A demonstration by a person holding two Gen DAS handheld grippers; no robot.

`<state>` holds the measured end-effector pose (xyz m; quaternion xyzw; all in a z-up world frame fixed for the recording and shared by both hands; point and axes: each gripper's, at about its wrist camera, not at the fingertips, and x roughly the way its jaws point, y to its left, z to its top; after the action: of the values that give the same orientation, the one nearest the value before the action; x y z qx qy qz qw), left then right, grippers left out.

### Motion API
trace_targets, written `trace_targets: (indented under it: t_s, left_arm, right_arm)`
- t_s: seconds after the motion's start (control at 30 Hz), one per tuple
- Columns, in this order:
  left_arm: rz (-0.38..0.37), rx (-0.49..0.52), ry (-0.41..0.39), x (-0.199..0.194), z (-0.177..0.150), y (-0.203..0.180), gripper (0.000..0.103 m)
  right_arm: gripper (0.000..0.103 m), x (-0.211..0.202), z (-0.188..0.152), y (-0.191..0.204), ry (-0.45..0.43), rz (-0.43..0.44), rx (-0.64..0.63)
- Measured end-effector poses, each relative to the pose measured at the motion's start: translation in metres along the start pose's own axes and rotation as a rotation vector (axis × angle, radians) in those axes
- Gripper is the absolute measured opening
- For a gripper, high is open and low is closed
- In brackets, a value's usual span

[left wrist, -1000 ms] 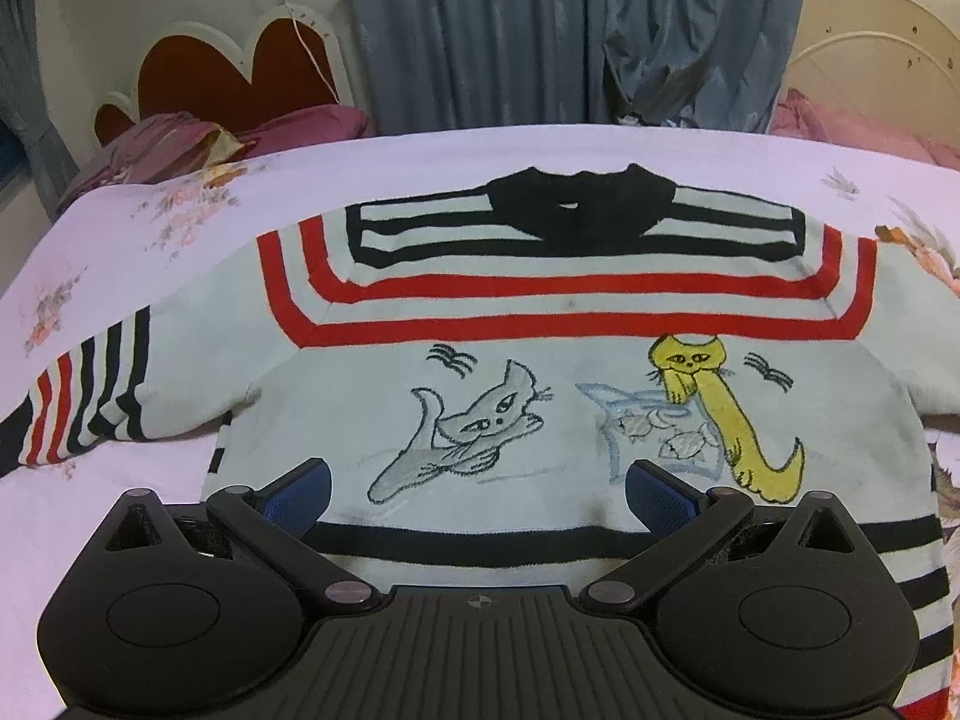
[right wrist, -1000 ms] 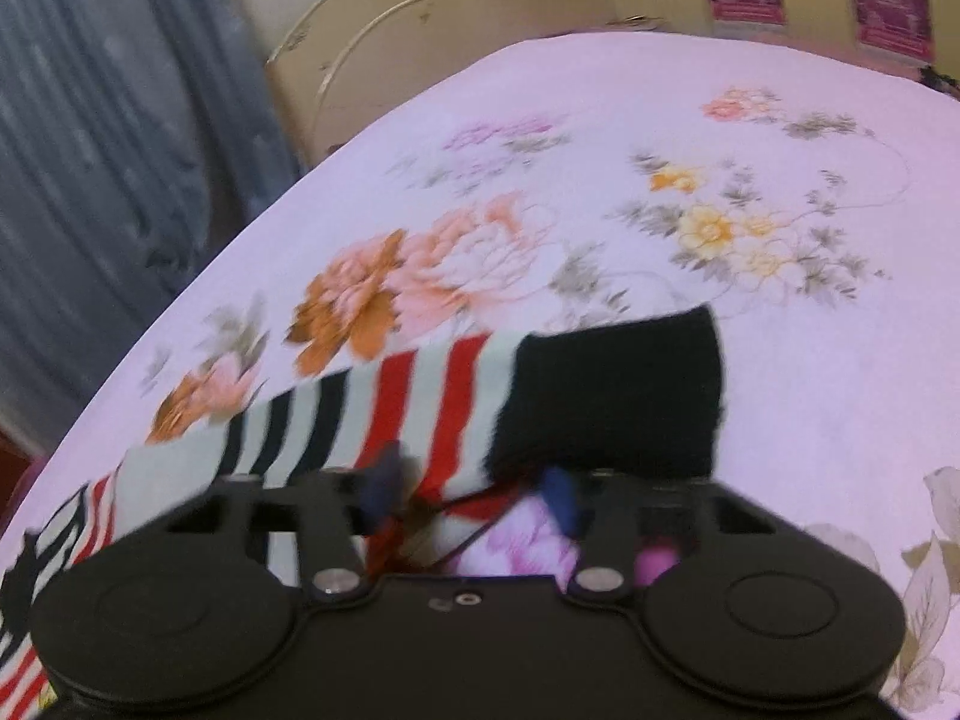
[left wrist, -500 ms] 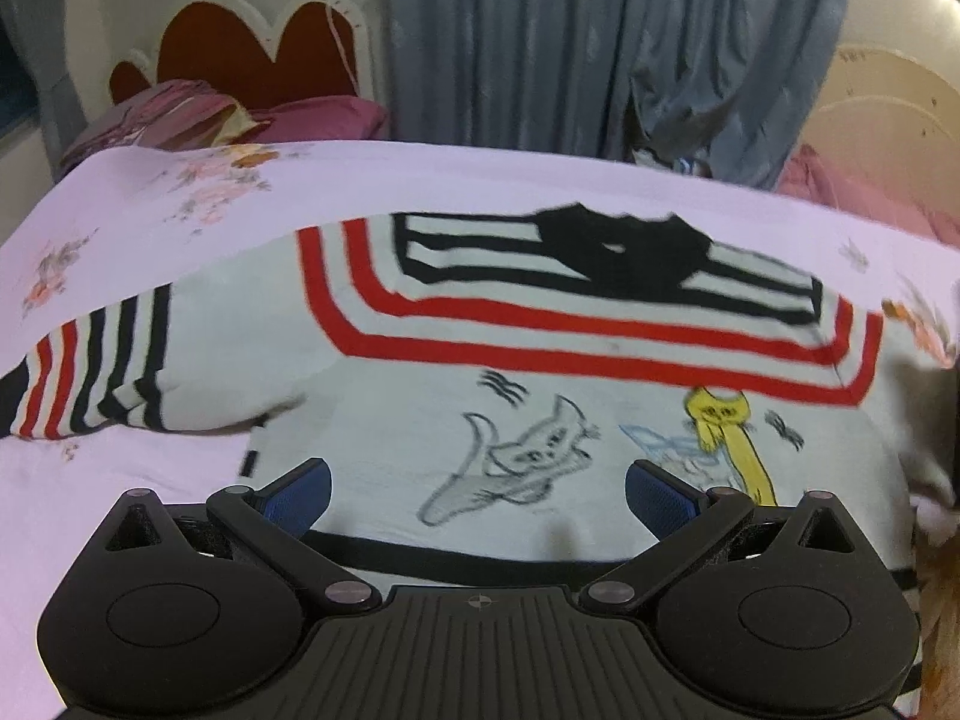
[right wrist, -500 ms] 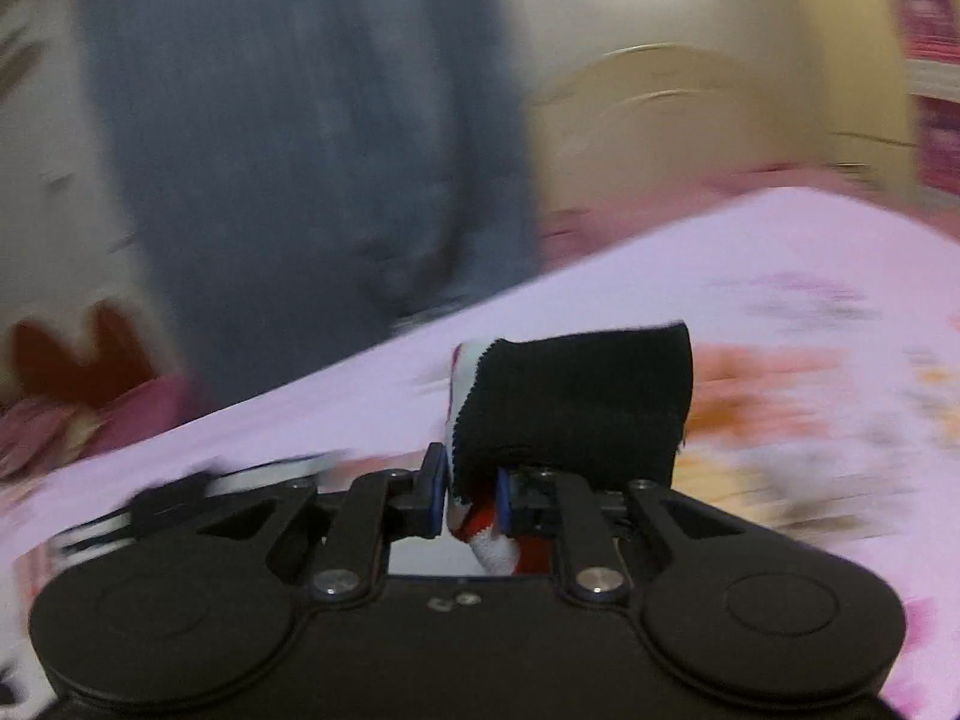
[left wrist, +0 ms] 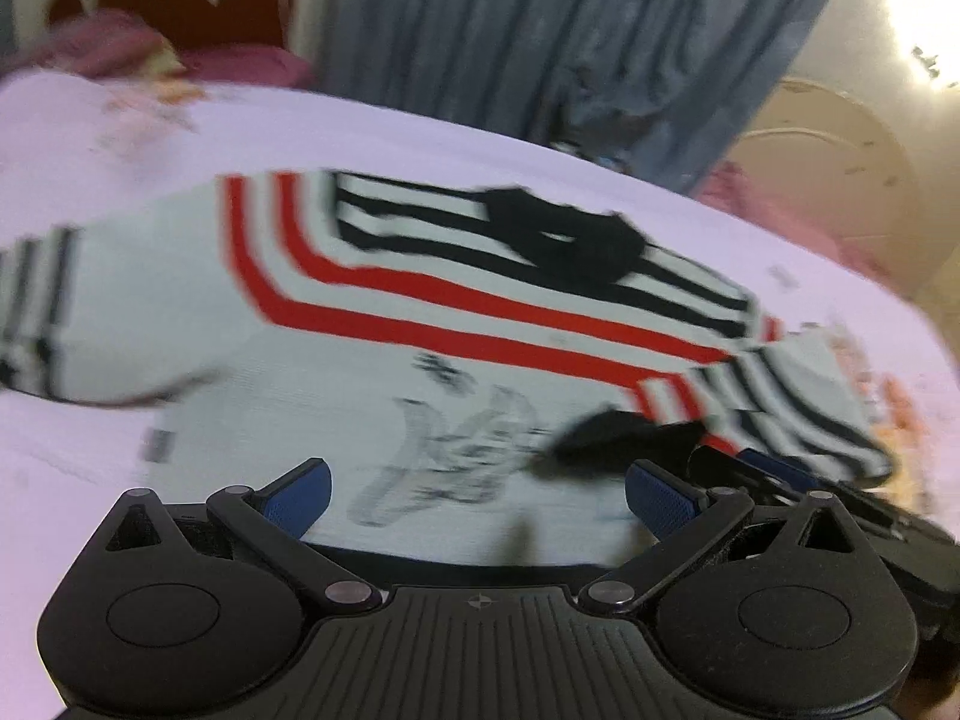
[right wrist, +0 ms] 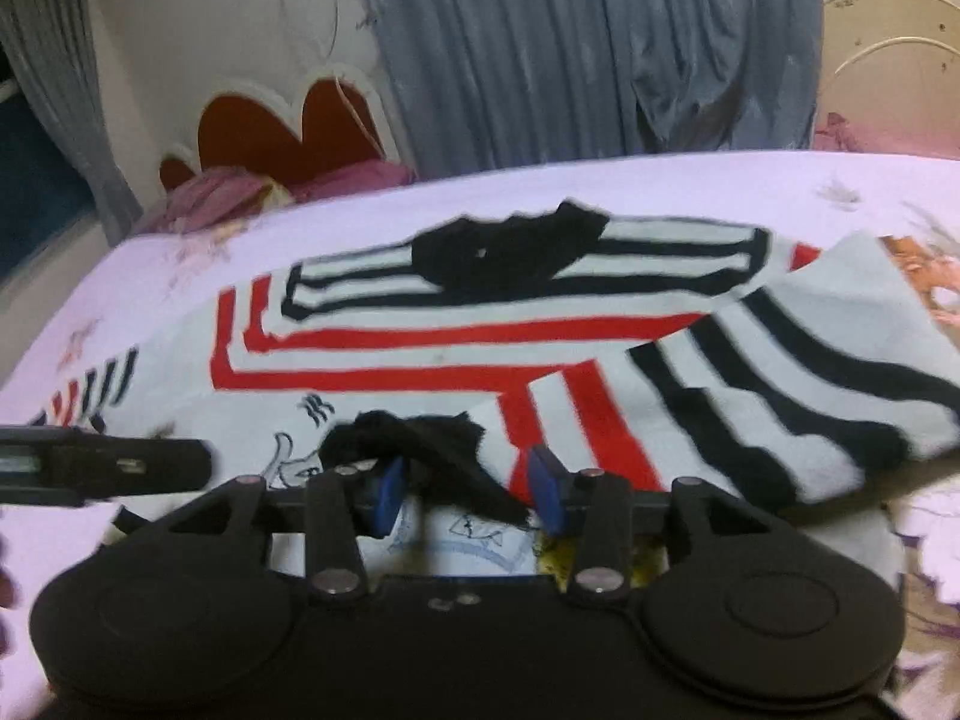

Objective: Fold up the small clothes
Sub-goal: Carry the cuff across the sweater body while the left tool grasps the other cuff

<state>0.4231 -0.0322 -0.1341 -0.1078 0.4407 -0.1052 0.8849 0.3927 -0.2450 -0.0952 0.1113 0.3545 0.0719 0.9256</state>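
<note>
Floral bedsheet [right wrist: 690,192] carries the sweater [right wrist: 372,354], whose right sleeve [right wrist: 750,384] now lies folded across the chest toward nine o'clock. Right gripper [right wrist: 468,489] is opening, releasing the black cuff [right wrist: 420,444]; left gripper [left wrist: 480,492] hovers apart, empty. Left sleeve next.

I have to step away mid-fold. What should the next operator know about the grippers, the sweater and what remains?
Right gripper: jaws opening, black cuff lying loose between them, pads no longer pressing it.
Left gripper: open, empty, over the lower front of the sweater.
Sweater lies face up on the floral bedsheet.
Done: right sleeve folded across the chest, its cuff near the cat drawing.
Left: the other sleeve is spread out to the side; fold it in, then fold the body.
</note>
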Motion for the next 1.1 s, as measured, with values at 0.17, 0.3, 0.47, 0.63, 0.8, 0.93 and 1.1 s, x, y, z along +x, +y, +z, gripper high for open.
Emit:
trace_targets:
  t_s: [0.17,0.3,0.47,0.63,0.8,0.93,1.1]
  left_arm:
    - [-0.136,-0.041,0.061,0.026,-0.002,-0.021,0.102]
    - [-0.182,-0.100,0.078,0.047,-0.007,-0.027,0.090]
    - [-0.204,-0.114,0.099,0.062,-0.012,-0.032,0.050]
    - [-0.235,-0.112,0.093,0.064,-0.012,-0.029,0.012]
    - [-0.259,-0.121,-0.011,0.041,0.004,-0.024,0.011]
    - [-0.239,-0.158,-0.097,0.024,0.023,-0.008,0.010]
    - [-0.150,-0.180,-0.156,0.011,0.037,0.030,0.010]
  right_arm:
    - [0.052,-0.037,-0.007,-0.035,-0.064,-0.190,0.022]
    - [0.052,-0.048,-0.026,-0.064,-0.058,-0.283,0.076]
    - [0.053,-0.047,-0.037,-0.082,-0.055,-0.326,0.125]
    - [0.054,-0.033,-0.041,-0.086,-0.031,-0.336,0.101]
    - [0.055,-0.024,-0.041,-0.083,-0.017,-0.364,0.063]
    - [0.055,-0.019,-0.036,-0.086,-0.022,-0.377,0.068]
    - [0.048,-0.008,-0.029,-0.079,-0.016,-0.349,0.042]
